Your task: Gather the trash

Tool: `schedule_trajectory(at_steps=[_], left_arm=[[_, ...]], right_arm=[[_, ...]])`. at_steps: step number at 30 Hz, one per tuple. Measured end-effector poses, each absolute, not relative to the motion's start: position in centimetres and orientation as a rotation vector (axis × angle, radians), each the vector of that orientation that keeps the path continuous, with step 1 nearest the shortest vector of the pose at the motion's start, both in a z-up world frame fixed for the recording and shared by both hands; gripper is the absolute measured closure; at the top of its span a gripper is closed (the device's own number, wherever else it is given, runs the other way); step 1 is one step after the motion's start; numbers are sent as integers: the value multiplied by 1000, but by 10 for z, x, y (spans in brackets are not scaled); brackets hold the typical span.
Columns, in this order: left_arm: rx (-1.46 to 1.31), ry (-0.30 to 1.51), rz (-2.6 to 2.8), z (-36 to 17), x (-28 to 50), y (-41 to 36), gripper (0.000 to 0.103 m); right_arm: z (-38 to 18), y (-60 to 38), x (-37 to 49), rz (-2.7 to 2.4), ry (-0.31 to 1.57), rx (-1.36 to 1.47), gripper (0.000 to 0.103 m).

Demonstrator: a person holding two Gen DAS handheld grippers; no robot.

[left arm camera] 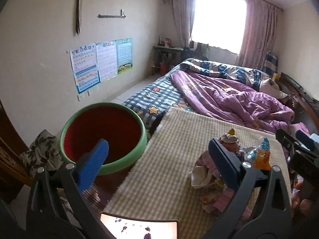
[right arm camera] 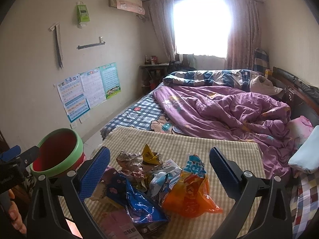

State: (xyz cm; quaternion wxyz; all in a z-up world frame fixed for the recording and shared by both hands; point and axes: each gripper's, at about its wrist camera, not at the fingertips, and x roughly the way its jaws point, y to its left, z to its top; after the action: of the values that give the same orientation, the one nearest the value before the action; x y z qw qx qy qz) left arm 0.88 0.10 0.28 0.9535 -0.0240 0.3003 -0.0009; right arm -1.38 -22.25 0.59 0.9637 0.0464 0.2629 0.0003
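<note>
- The right gripper (right arm camera: 159, 176), low in the right wrist view, has its blue-padded jaws spread wide with nothing between them, hovering over a heap of trash (right arm camera: 159, 187) at lower centre.
- The left gripper (left arm camera: 157, 165) is likewise spread and empty; the heap lies by its right finger.
- The heap rests on a checked mat (right arm camera: 229, 151) on the bed.
- It likely handles light, crinkly and slippery; pinching a bunched fold of the orange bag (right arm camera: 191, 197) seems safest.
- It shows a blue wrapper (right arm camera: 137, 203), crumpled paper (right arm camera: 130, 164) and a yellow packet (right arm camera: 148, 155).
- A green-rimmed red bin (left arm camera: 103, 135) stands at left of the left wrist view, beside the mat.
</note>
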Motion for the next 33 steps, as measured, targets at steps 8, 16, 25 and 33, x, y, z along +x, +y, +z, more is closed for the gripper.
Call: schedule_trajectory(at_steps=[8, 16, 25, 33], left_arm=[[-53, 625, -12, -1, 13, 3, 5], [-52, 634, -11, -2, 15, 4, 5], [-49, 642, -11, -6, 17, 5, 5], [-50, 646, -4, -11, 14, 7, 5]], right_arm=[[5, -224, -11, -8, 537, 96, 7], [5, -225, -10, -7, 539, 96, 7], [2, -225, -10, -9, 543, 97, 7], [3, -225, -10, -10, 545, 95, 7]])
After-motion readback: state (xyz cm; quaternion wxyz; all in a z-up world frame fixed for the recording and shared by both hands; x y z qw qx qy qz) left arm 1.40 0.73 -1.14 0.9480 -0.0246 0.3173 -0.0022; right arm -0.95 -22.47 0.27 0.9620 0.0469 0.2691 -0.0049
